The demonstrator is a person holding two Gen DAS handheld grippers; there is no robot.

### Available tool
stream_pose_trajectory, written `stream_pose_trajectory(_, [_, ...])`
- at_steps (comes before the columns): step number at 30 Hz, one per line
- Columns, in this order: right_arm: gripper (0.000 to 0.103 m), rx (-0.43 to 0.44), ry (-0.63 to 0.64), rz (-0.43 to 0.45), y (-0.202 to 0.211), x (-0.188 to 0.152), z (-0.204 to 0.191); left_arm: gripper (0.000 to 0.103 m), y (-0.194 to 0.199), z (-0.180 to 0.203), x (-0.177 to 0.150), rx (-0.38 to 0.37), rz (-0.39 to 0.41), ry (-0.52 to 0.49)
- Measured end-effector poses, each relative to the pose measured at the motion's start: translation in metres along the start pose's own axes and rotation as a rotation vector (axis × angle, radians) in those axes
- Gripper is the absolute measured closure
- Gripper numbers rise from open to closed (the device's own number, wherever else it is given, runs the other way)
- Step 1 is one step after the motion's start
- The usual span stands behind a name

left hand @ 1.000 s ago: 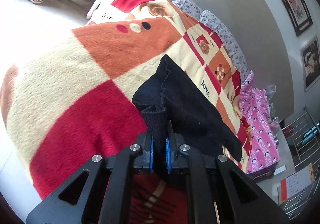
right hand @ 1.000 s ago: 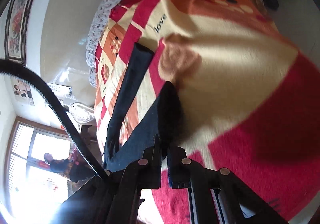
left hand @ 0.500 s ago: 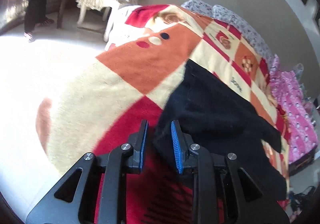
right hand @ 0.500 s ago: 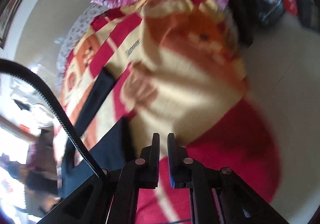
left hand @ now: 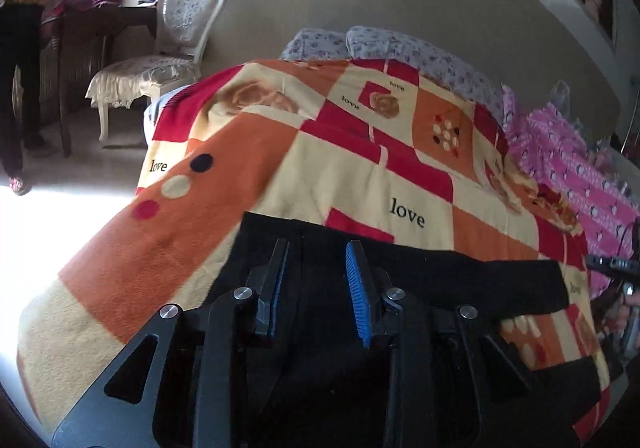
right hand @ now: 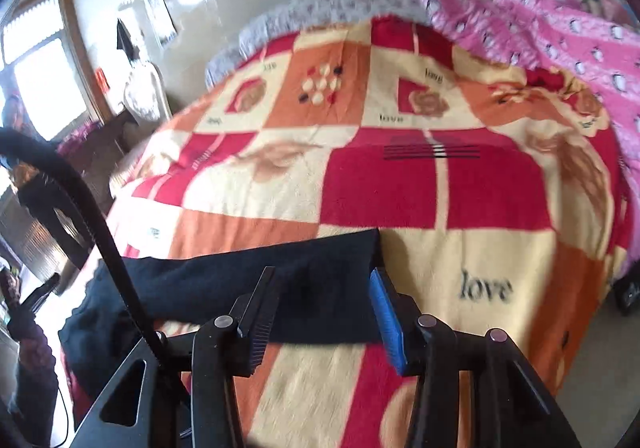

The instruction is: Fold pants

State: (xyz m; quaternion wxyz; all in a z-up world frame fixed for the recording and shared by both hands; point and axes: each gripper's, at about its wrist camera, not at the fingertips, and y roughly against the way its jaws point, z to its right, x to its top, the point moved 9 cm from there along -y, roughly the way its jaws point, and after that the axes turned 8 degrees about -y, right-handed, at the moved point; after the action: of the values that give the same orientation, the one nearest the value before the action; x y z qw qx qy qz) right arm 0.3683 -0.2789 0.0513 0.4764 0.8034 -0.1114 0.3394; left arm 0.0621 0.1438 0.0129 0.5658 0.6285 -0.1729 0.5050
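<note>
Patchwork blanket (left hand: 360, 175), black pants (right hand: 320, 288) spread flat

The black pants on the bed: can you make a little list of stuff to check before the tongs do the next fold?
1. Pants lying on the blanket, not hanging off: ok in what shows; their near end is hidden behind the tongs.
2. Left tongs let go: ok, jaws opening, pads apart, no cloth pinched.
3. Right tongs let go: ok, jaws opening wide, pants lie beyond them, not gripped.
4. Pant leg end flat and straight: ok, its edge looks neat.
5. Layers lined up evenly: cannot tell, the dark cloth hides its folds.
6. Cable clear of the pants: not ok, it crosses in front of them.
</note>
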Motion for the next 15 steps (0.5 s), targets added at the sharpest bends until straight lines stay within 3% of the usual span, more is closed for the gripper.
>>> stream_pose_trajectory(2, [0.062, -0.038, -0.043, -0.057, -0.037, 0.013, 0.019, 0.076, -0.023, -0.001, -0.016, 0.052, -0.035, -0.046])
stream_pose_trajectory(3, [0.065, -0.053, -0.069, -0.083, -0.052, 0.016, 0.030, 0.076, -0.033, -0.004, -0.021, 0.050, -0.098, -0.031])
stream_pose_trajectory(4, [0.073, -0.033, -0.094, -0.112, -0.064, 0.016, 0.037, 0.076, -0.036, -0.009, -0.021, 0.033, -0.102, -0.006])
stream_pose_trajectory(8, [0.080, 0.043, -0.129, -0.162, -0.088, 0.015, 0.045, 0.076, -0.036, -0.028, -0.022, 0.024, -0.096, 0.091])
stream_pose_trajectory(11, [0.088, 0.081, -0.126, -0.185, -0.100, 0.014, 0.041, 0.076, -0.036, -0.025, -0.022, 0.024, -0.100, 0.082])
stream_pose_trajectory(15, [0.090, 0.067, -0.104, -0.177, -0.105, 0.015, 0.040, 0.076, -0.039, -0.017, -0.023, 0.014, -0.116, 0.056])
